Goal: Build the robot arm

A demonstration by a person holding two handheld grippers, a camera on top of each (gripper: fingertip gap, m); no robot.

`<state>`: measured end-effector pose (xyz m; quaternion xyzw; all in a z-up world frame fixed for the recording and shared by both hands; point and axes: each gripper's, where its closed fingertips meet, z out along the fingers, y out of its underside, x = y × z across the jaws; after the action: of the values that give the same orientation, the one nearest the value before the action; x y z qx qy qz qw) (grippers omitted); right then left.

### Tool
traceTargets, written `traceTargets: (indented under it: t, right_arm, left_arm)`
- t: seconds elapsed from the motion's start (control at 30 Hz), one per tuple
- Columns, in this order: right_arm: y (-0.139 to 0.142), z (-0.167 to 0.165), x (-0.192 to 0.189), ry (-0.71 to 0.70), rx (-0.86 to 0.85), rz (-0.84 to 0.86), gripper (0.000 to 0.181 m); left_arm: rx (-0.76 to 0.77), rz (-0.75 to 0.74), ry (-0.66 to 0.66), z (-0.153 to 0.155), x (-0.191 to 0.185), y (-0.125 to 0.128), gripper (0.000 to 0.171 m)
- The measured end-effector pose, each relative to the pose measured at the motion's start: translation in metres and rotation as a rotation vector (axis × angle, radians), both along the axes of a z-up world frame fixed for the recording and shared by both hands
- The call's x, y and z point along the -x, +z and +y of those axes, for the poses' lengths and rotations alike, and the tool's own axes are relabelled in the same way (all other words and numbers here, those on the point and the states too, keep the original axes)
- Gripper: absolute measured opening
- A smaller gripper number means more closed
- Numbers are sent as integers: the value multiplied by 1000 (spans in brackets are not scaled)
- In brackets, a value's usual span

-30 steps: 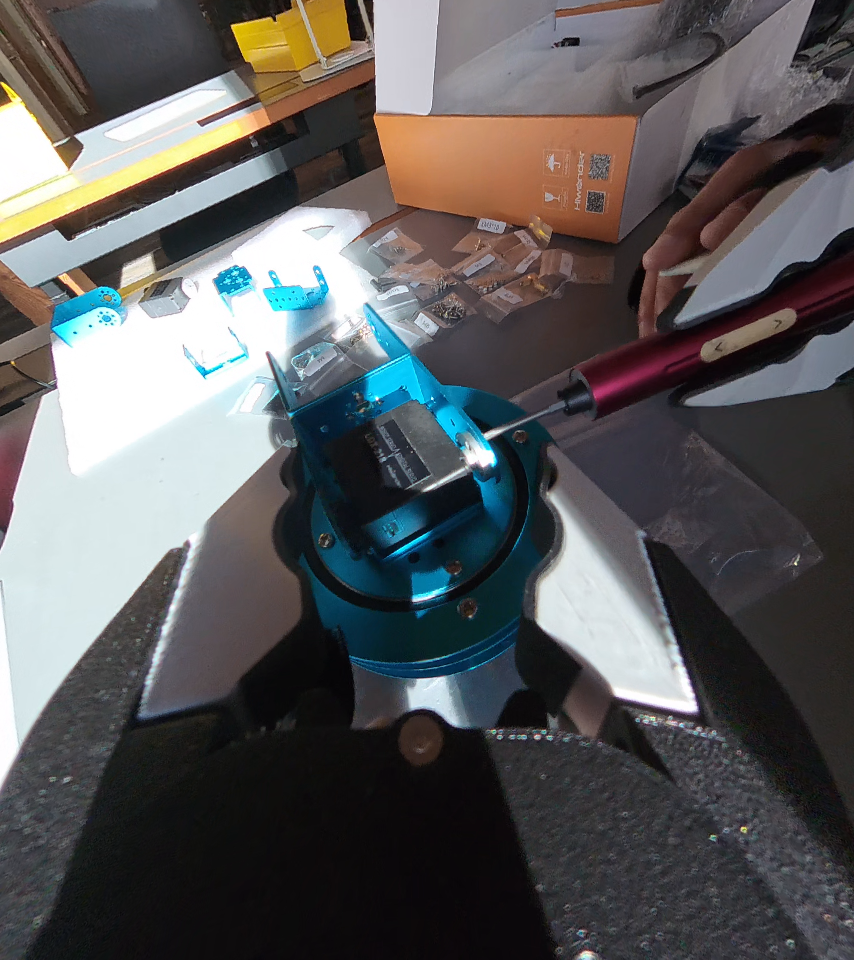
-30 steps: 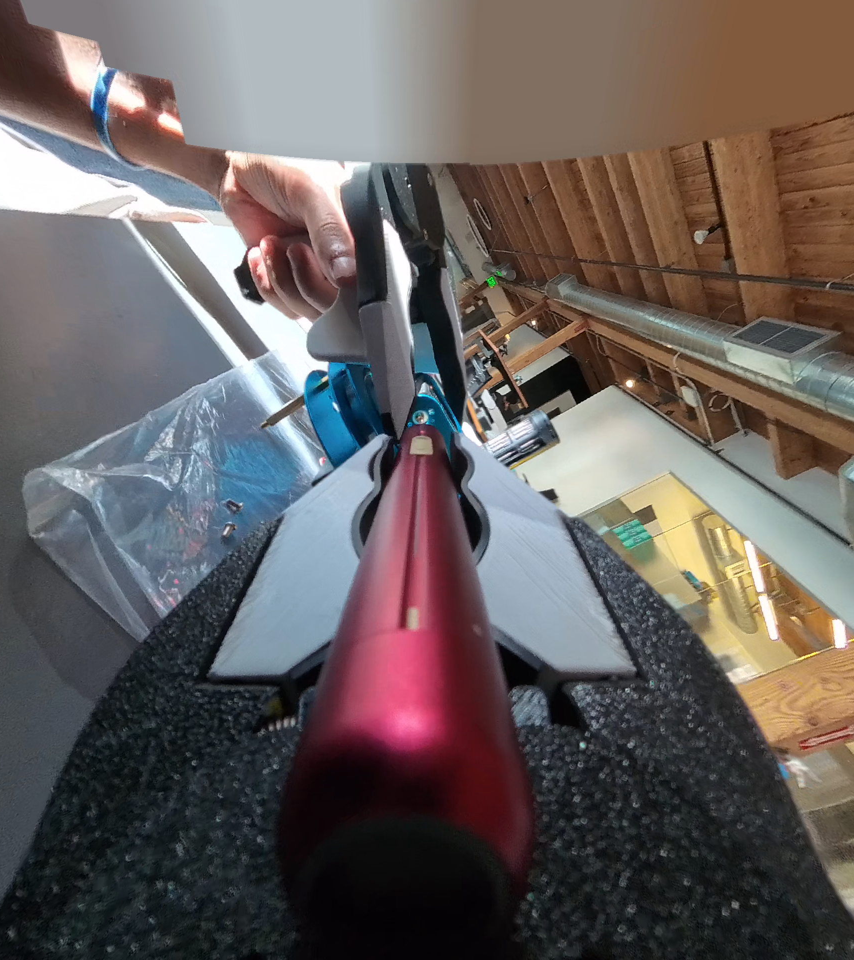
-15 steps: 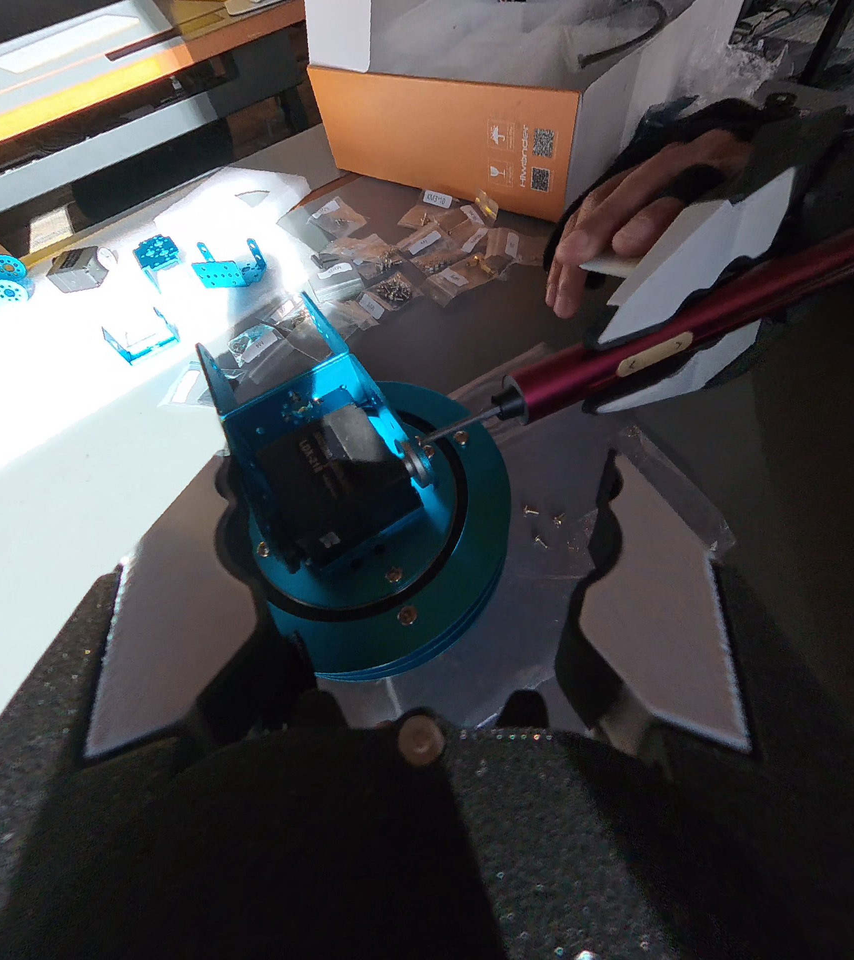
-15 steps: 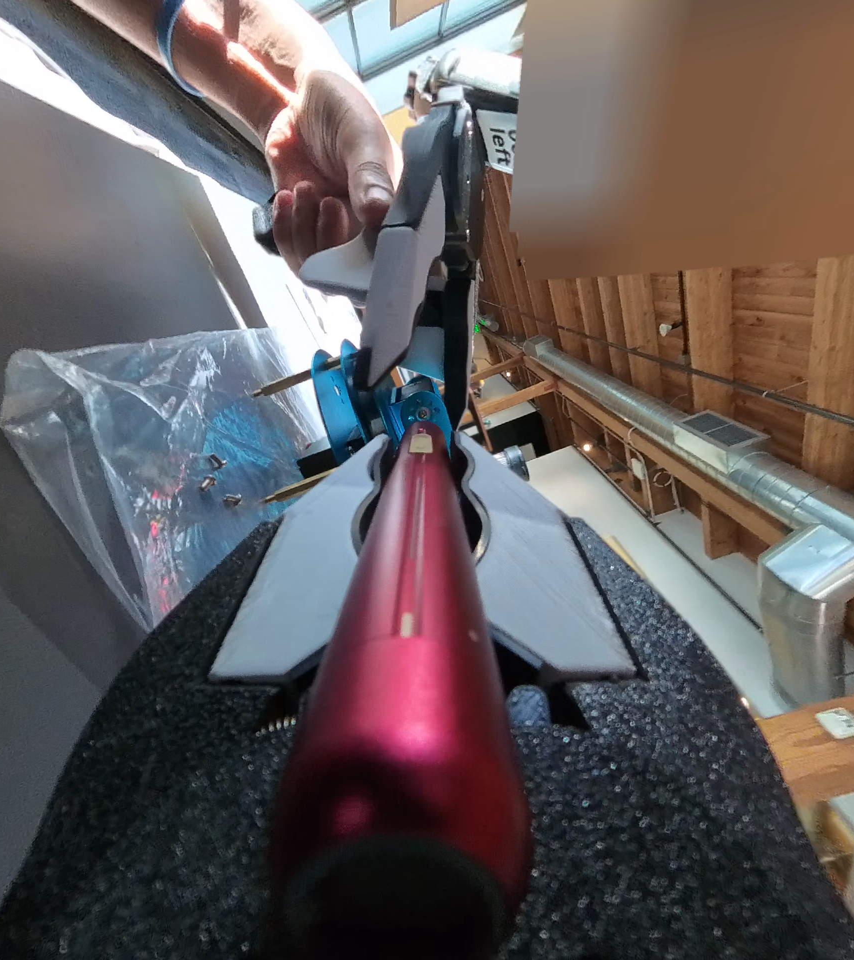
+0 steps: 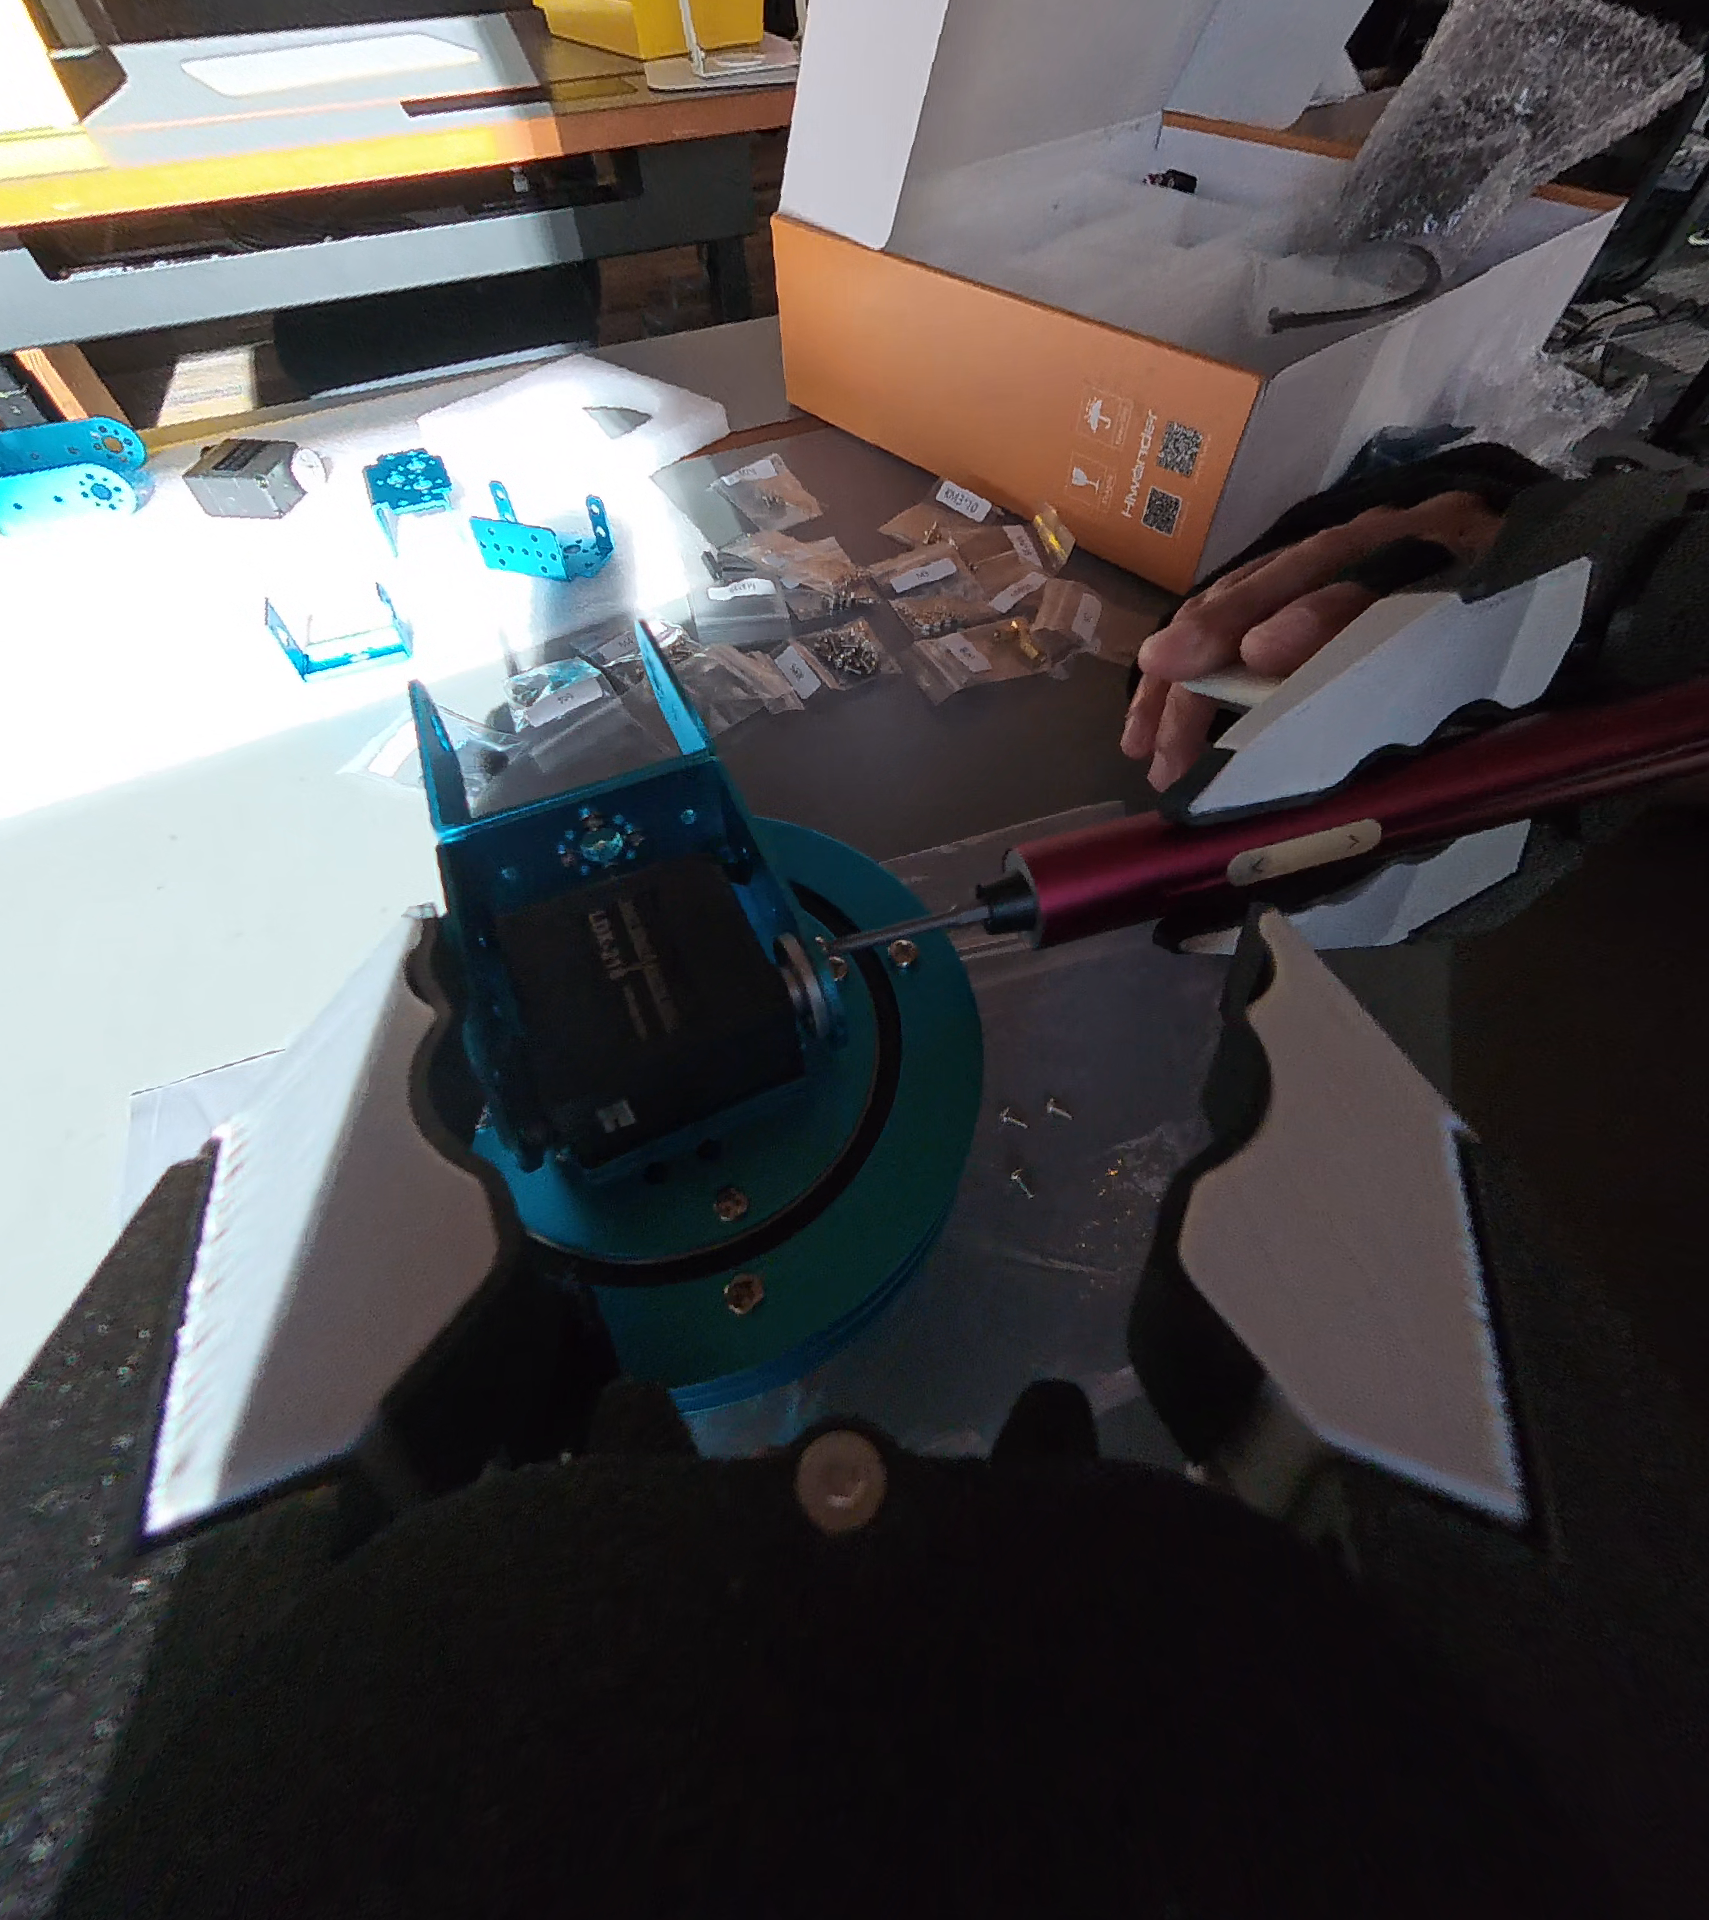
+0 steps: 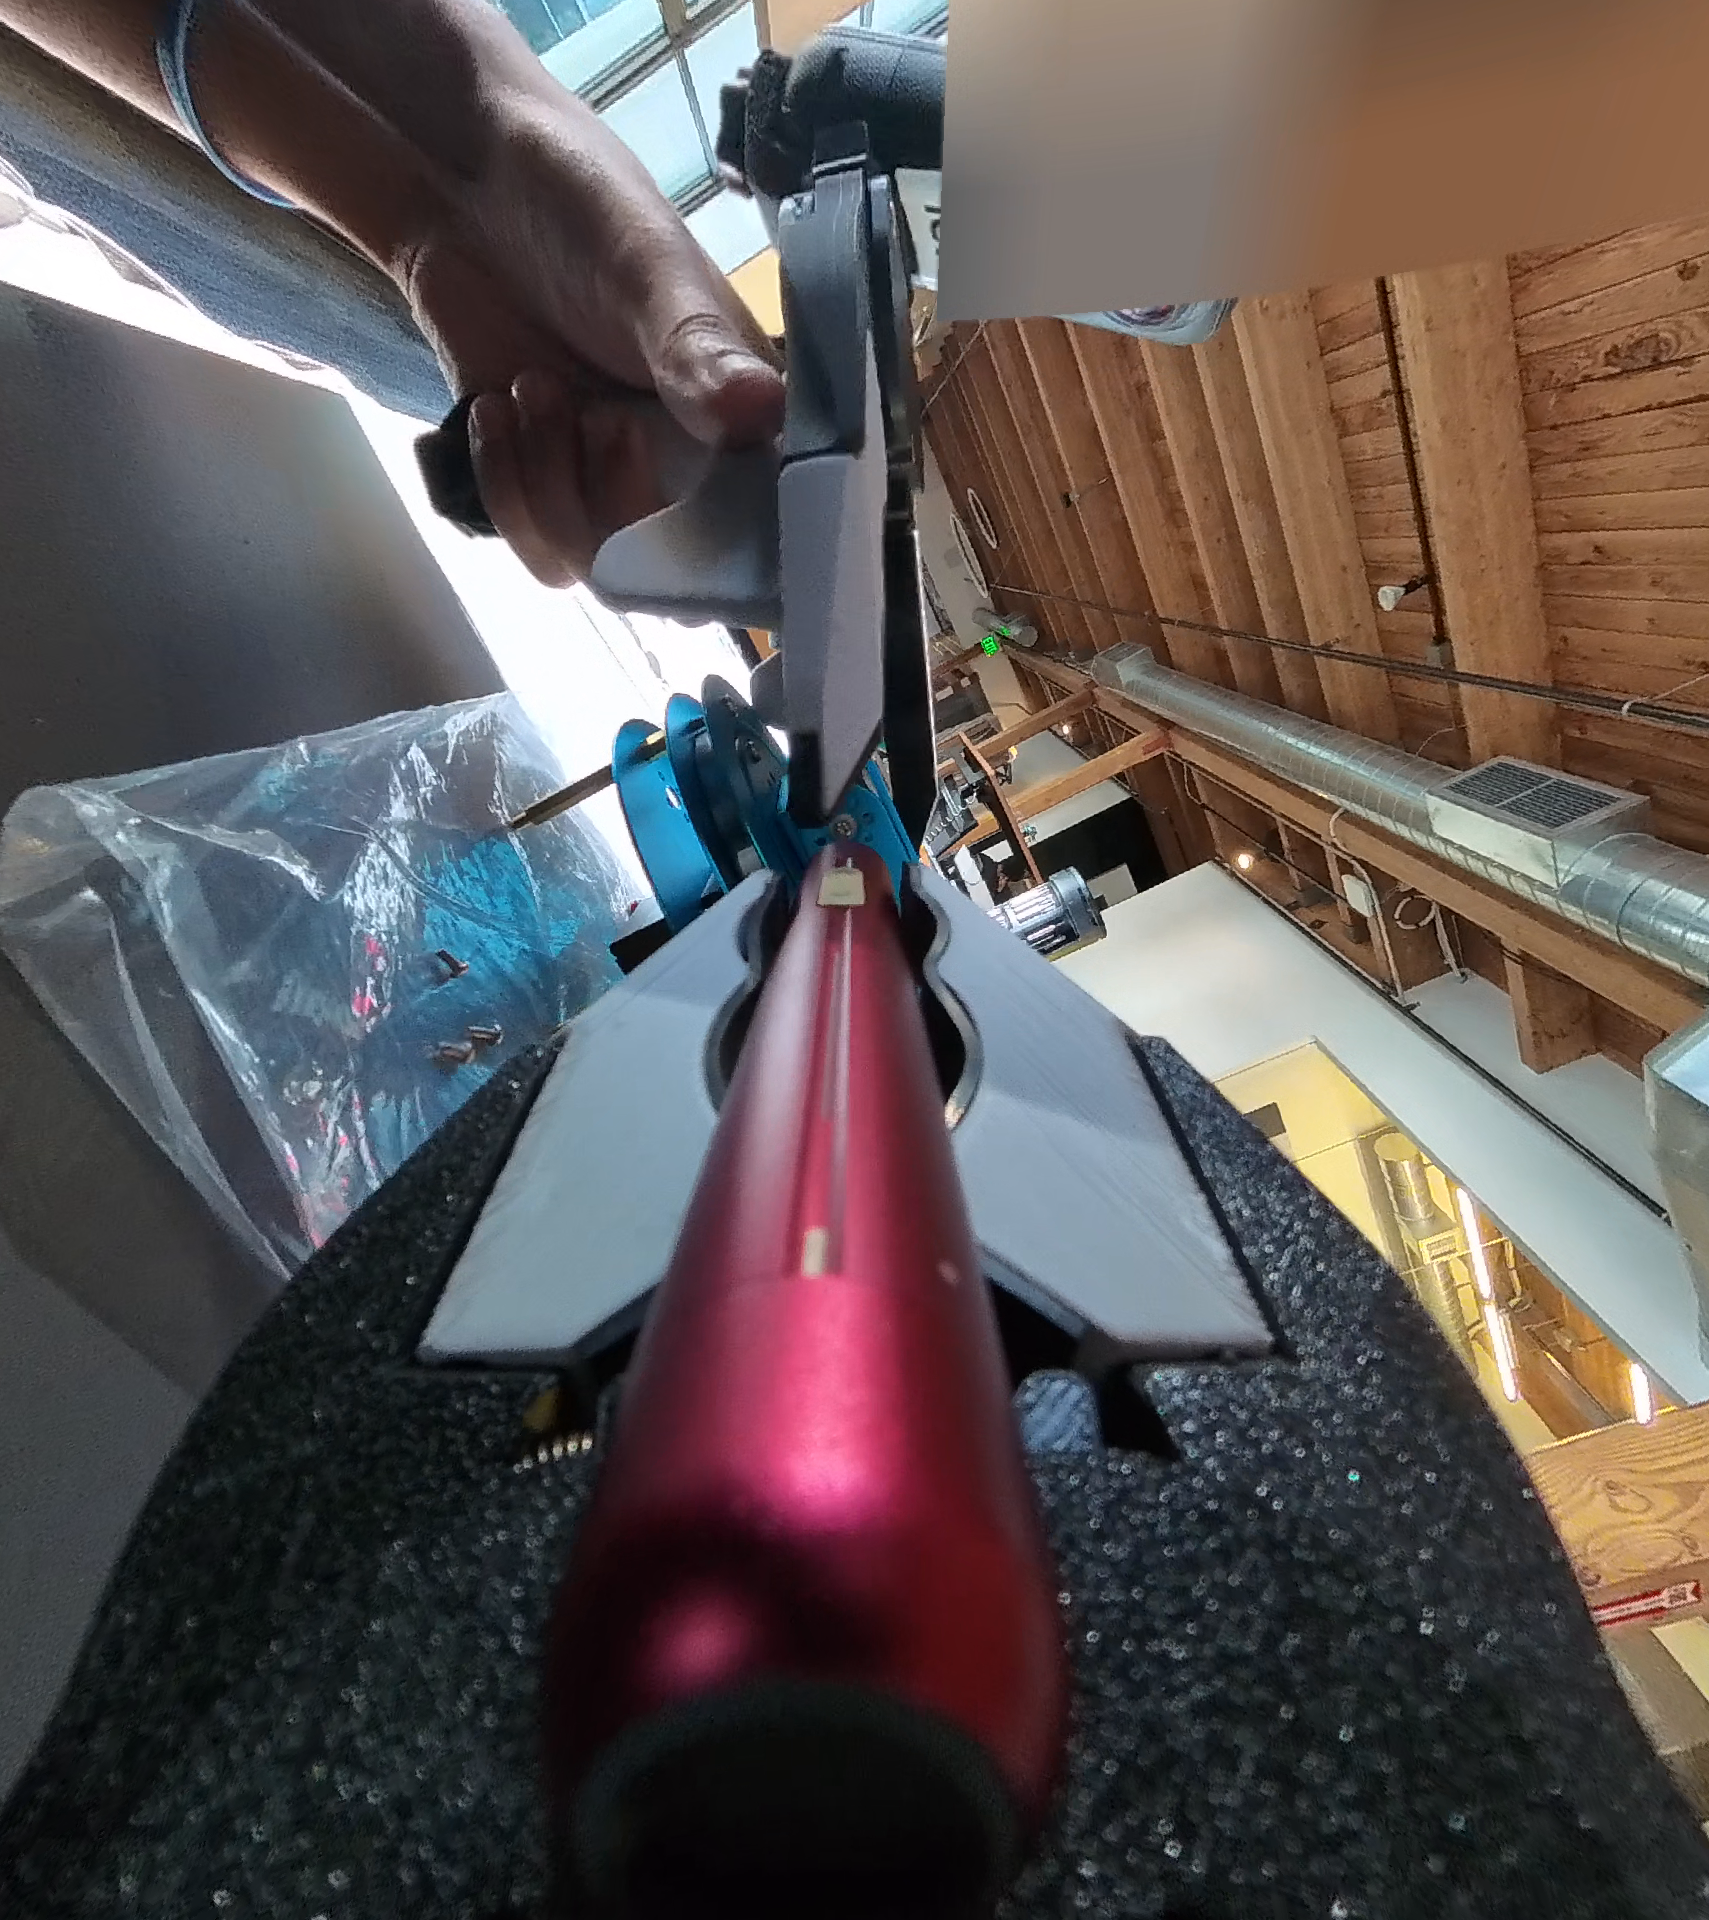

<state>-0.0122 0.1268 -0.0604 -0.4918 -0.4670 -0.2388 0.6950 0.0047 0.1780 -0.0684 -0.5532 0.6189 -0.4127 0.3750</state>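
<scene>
Clamping a red screwdriver (image 5: 1349, 842) — tip toward the blue base (image 5: 891, 1174) — right gripper (image 6: 845, 904).

Lettering shows on several things, none of it repeated here.

- An orange cardboard box (image 5: 1016, 416) has two small symbols, a line of brand lettering and two square scan codes printed on its side.
- Small clear bags of screws (image 5: 943, 582) each have a white label.
- A black motor block (image 5: 632, 987) has pale lettering on top.
- A red screwdriver (image 5: 1401, 821) has two arrow marks on a pale button.
- Far off in the right wrist view are a green lit sign (image 6: 993, 645) and a red-and-white sticker (image 6: 1650, 1605) on a wooden beam.
</scene>
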Motion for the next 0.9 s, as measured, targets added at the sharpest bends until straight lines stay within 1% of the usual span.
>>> traceTargets:
  t: [0.23, 0.33, 0.77, 0.9]
  right_arm:
    - [0, 0, 0, 1, 4, 8, 21]
    - [0, 1, 0, -2, 4, 7, 21]
    - [-1, 2, -1, -15, 2, 0, 22]
    - [-3, 3, 0, -26, -16, -32, 22]
  left_arm:
    - [30, 8, 45, 1, -3, 1, 144]
    - [-1, 16, 62, 1, -4, -1, 145]
    - [-23, 9, 65, 2, -5, -2, 145]
    - [-43, 17, 52, 2, -5, -4, 145]
